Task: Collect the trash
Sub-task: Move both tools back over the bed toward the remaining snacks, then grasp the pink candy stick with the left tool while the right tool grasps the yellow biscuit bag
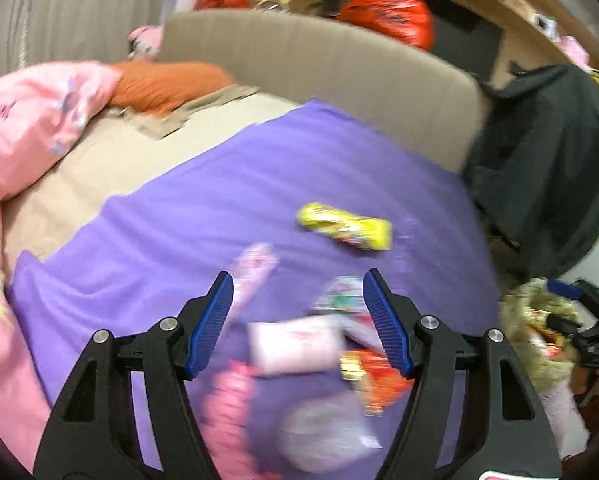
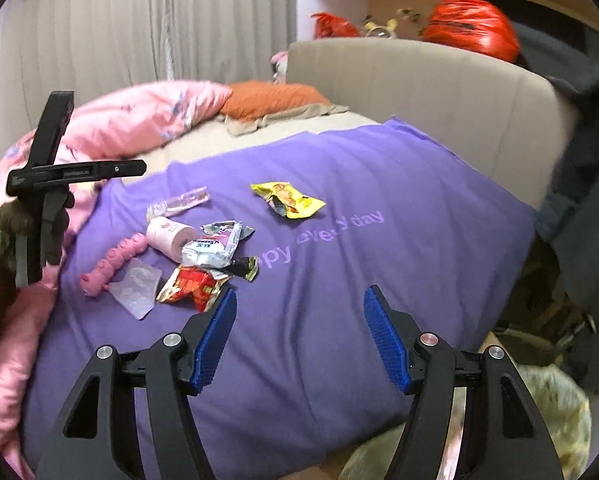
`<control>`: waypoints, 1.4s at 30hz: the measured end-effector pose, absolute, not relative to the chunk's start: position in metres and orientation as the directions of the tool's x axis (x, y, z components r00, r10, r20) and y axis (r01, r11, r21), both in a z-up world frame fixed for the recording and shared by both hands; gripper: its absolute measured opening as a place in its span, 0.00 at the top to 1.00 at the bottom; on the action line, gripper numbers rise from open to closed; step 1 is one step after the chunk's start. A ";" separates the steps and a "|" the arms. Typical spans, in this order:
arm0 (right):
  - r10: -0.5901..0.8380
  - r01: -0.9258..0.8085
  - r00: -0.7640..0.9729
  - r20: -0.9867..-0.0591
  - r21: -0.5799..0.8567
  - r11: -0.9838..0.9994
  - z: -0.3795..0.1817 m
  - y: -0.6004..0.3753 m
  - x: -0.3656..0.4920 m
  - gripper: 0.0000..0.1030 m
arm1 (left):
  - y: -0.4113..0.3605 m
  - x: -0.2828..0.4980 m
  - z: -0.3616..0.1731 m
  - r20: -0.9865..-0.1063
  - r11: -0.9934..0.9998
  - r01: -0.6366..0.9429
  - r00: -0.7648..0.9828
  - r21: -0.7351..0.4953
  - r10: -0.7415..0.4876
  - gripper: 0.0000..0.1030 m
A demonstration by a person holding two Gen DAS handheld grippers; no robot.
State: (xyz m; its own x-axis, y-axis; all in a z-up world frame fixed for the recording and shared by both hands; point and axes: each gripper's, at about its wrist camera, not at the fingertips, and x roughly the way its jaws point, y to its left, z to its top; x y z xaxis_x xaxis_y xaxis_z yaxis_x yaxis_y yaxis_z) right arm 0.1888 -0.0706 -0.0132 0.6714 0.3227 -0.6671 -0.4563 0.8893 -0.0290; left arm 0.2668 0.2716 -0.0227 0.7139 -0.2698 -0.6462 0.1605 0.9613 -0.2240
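Purple bedding [image 2: 339, 280] is covering the bed and carrying the trash. Nearest, the right claw [image 2: 299, 332] is hovering over bare purple cloth, released and empty, its blue pads [image 2: 215, 336] spread wide. Just beyond its left pad, a red snack wrapper [image 2: 191, 288] is lying against a white pouch [image 2: 213, 246], a pink paper roll [image 2: 169, 236] and a clear plastic piece [image 2: 137, 288]. Farther off, a yellow wrapper [image 2: 287, 199] is lying alone. The left claw [image 1: 298, 322] is hanging released over the same blurred pile. Behind, a beige headboard [image 2: 439, 84] is rising.
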 end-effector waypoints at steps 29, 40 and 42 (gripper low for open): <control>0.377 -0.656 0.416 -0.828 0.014 0.755 -0.132 0.053 0.452 0.62 | 0.307 0.317 -0.099 -0.742 0.963 0.117 0.618 -0.241 -0.261 0.52; 0.358 -0.622 0.501 -0.788 -0.040 0.782 -0.085 0.040 0.382 0.80 | 0.297 0.313 -0.091 -0.738 0.968 0.149 0.627 -0.201 -0.250 0.86; 0.356 -0.612 0.520 -0.776 -0.049 0.789 -0.072 0.034 0.364 0.80 | 0.295 0.312 -0.089 -0.734 0.968 0.161 0.632 -0.191 -0.250 0.91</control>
